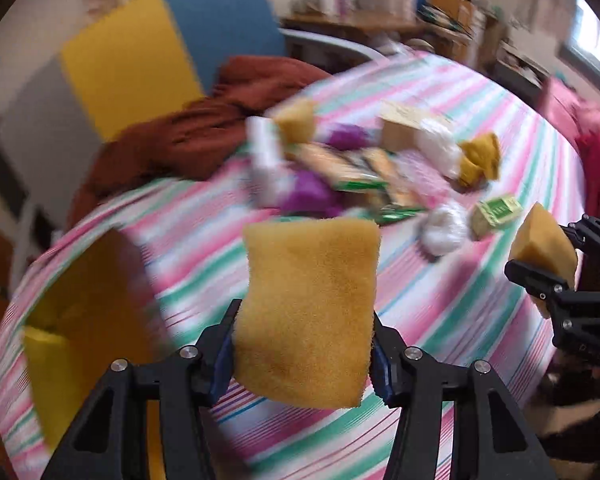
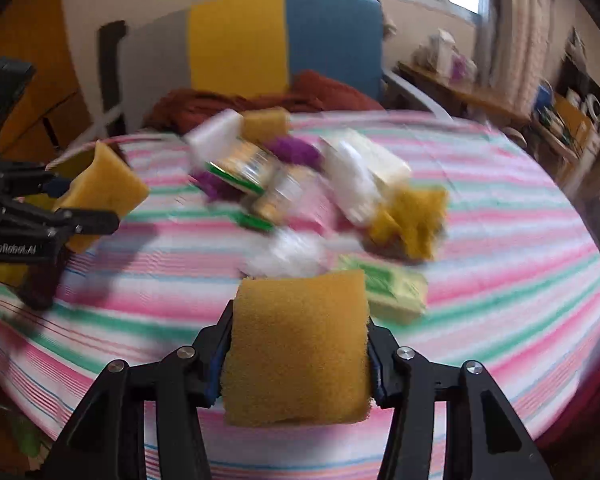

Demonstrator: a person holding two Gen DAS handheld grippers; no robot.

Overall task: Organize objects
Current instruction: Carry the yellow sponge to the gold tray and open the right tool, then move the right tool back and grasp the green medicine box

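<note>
My left gripper [image 1: 303, 346] is shut on a yellow sponge [image 1: 308, 312] and holds it above the striped tablecloth [image 1: 440, 300]. My right gripper [image 2: 298, 354] is shut on another yellow sponge [image 2: 298, 348]. Each gripper shows in the other's view, the right one [image 1: 540, 276] with its sponge [image 1: 544, 240] at the right edge, the left one [image 2: 60, 204] with its sponge [image 2: 100, 196] at the left. A blurred pile lies mid-table: snack packets [image 1: 352, 168], purple items [image 1: 308, 194], white bags [image 1: 444, 228], a green box [image 1: 496, 212], more sponges [image 1: 480, 158].
A yellow box [image 1: 80, 320] stands at the table's near left, its open side showing. A rust-red cloth [image 1: 204, 128] lies on a chair with yellow and blue cushions [image 1: 172, 48] behind the table. Cluttered shelves [image 2: 560, 120] stand at the right.
</note>
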